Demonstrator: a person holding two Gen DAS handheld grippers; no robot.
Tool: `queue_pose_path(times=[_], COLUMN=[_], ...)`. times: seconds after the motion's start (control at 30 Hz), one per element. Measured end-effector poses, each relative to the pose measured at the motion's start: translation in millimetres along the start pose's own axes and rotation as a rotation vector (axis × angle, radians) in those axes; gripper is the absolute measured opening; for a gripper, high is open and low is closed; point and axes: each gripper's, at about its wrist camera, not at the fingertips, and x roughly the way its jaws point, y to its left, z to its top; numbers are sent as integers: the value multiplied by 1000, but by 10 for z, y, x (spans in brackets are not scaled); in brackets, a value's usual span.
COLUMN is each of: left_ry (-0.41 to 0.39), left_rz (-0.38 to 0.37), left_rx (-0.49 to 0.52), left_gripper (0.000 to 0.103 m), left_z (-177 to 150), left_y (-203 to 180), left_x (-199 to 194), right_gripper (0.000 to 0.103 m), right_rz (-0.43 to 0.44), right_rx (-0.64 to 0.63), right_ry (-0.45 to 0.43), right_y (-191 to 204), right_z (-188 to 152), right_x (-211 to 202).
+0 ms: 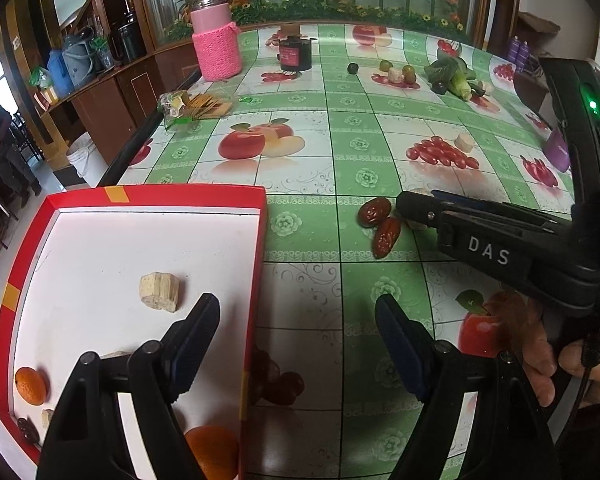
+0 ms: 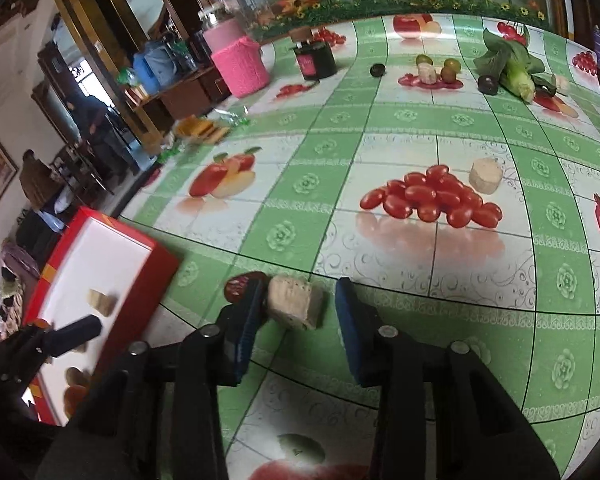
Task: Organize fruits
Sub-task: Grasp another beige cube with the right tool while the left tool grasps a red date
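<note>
- Blue-padded black fingers of the right gripper (image 2: 296,316) flank a pale cut chunk (image 2: 296,306) on the tablecloth (image 2: 420,320); its left pad touches the chunk, the right pad stands clear, so the chunk is bracketed, not clamped.
- A red date (image 2: 240,284) lies just beyond the left finger, partly hidden by it.
- White letters "DAS" are legible on the right gripper's body in the left wrist view; a green lamp glows on its upper housing.
- The left gripper (image 1: 298,340) is spread wide and holds nothing; its left finger (image 1: 198,340) hangs over the red box (image 1: 256,280), its right finger over the tablecloth.
- The red box, white inside, near left, holds a pale chunk (image 1: 162,292), two oranges (image 1: 30,386), a dark date (image 1: 28,430) and further pale pieces, partly hidden.
- Two red dates (image 1: 380,220) lie on the cloth right of the box, beside the right gripper's tip.
- Mid-table: another pale chunk (image 2: 486,176) beside printed tomatoes.
- Far side: green and dark small fruits (image 2: 448,68), leafy greens with corn (image 2: 512,68), a dark can (image 2: 314,60) whose label is unreadable, a jar in a pink knitted sleeve (image 2: 240,60).
</note>
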Motion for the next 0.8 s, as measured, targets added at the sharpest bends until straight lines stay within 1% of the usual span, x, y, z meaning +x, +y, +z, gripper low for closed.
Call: queue_pose_path(times=[0.03,0.07,0.13,0.2,0.27,0.33,0.37,0.43,0.53,0.6,0.73,0.8], left_ry=[-1,0,1,0,2,-1,-8,-20,-77,-67,-16,0], left_rz=[-5,-10,-20,-4,12,24,20,14,39,29,3,4], left_rx=[-1,-2,-4,-7,-14,-37,-42,-31,16,38,49,54], left_gripper=[79,77,76,76,76,73,66,61,63,63,63,59], left_z=[6,14,35,59,92,138,162,226,288,314,300,295], left_y=[-20,-37,-80,-113,-133,-139,-143,-190,-306,-383,-507,-535], left_x=[1,3,10,28,62,61,44,-38,-161,-101,136,247], right_gripper=[33,33,33,33,33,33,33,33,33,33,33,33], right_rz=[-6,-9,3,30,42,46,43,33,41,50,58,68], right_rx=[-9,-15,-4,47,93,132,152,184,243,262,259,263], right_ry=[-4,-10,-11,-13,-50,-86,-103,-126,-133,-129,-129,-132], right_y=[-1,-13,-42,-149,-267,-371,-435,-538,-675,-701,-675,-671], right_z=[8,11,21,43,98,144,159,181,200,212,210,220], right_x=[4,5,-7,-49,-151,-272,-328,-413,-473,-482,-505,-512])
